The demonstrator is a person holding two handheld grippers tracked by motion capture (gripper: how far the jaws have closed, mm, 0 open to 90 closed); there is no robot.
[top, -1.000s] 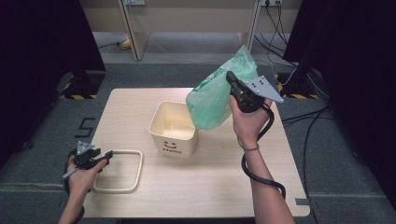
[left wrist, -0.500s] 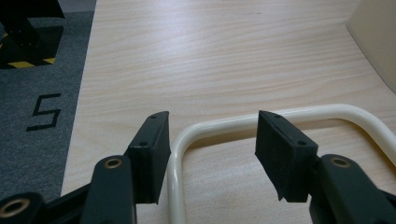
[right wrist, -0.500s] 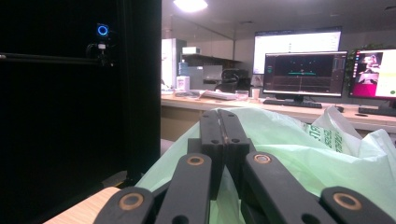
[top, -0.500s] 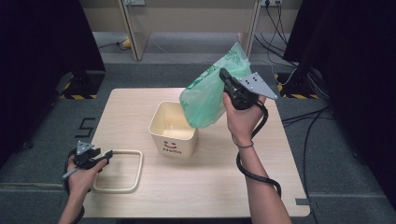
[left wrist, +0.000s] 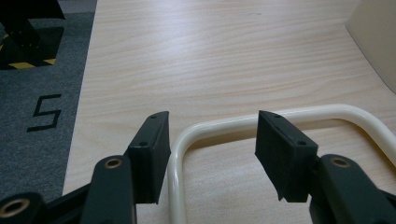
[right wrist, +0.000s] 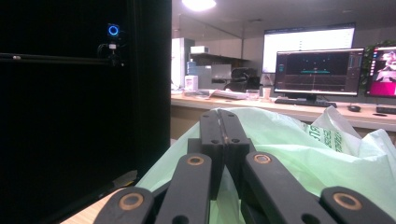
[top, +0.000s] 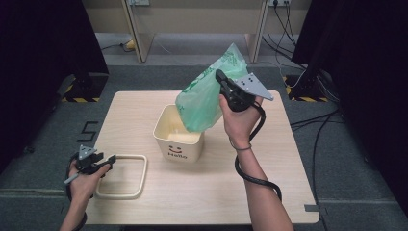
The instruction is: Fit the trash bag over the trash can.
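A: High view first; right gripper (top: 222, 82) is held up over the cream bin (top: 179, 134), its jaws pressed together on a fold of the green plastic bag (top: 204, 98); bag hangs tilted, its lower end over the bin's far right corner and looks to dip just inside the rim, can't tell if it touches.

B: Left side?

A: Left gripper (top: 109, 159) rests low, well to the near left of the bin; left gripper view shows jaws apart, straddling the corner of the cream wire frame (left wrist: 224, 126), pads not pressing on it; frame lies flat on the table (top: 144, 110) just near-left of the bin, apart from it.

B: Step in hand?

A: Looks like lining the bin, bag being brought to the opening; not seated yet; bag mouth seems bunched, can't tell where it opens.

B: Next move?

A: My guess: lower the bag into the bin, closed end first, then spread the mouth over the rim; that likely needs the left gripper too, so it must leave the frame; frame probably goes on the rim afterwards.

B: Room?

A: Bare tabletop right of and nearer than the bin; plenty of swing room for the right arm; bin stands well inside all table edges; frame sits close to the near edge, left gripper by the near left corner, so little slack there.
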